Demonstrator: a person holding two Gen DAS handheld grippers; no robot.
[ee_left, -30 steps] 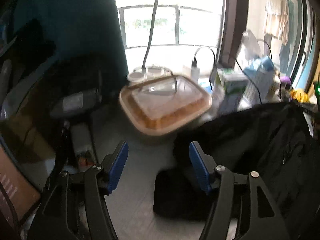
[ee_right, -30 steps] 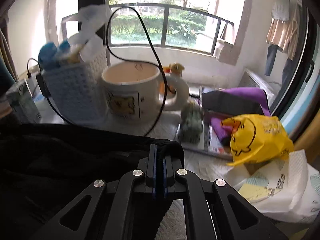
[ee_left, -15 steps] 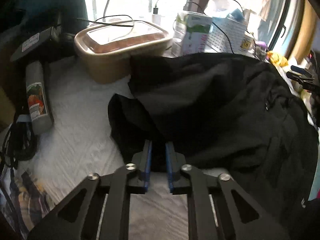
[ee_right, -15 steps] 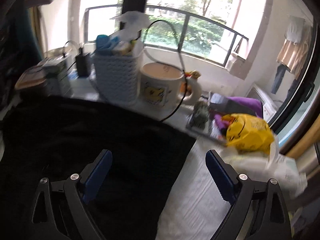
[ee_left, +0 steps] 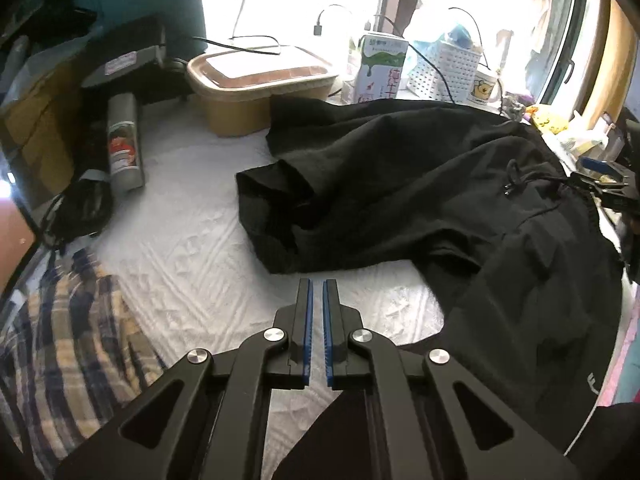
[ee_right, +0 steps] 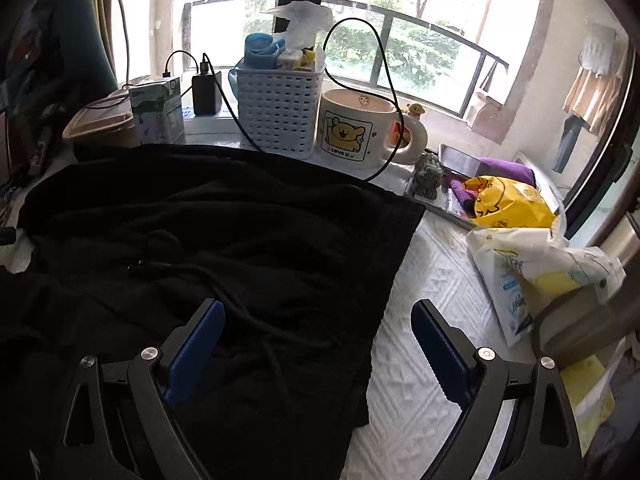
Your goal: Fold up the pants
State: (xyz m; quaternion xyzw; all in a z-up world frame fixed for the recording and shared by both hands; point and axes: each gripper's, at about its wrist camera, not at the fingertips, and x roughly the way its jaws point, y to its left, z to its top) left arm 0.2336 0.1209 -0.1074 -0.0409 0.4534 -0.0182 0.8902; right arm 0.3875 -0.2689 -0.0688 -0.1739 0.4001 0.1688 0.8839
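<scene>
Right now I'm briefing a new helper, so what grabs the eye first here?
Black pants sprawl across the white bedding, filling the middle of both views. Behind them, by the window, stands a big bear mug beside a white basket. A yellow bag lies right of the pants.

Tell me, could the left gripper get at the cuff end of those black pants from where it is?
Probably yes: the cuff lies just ahead of the left gripper with only bare white cover between, though its jaws are shut.
</scene>
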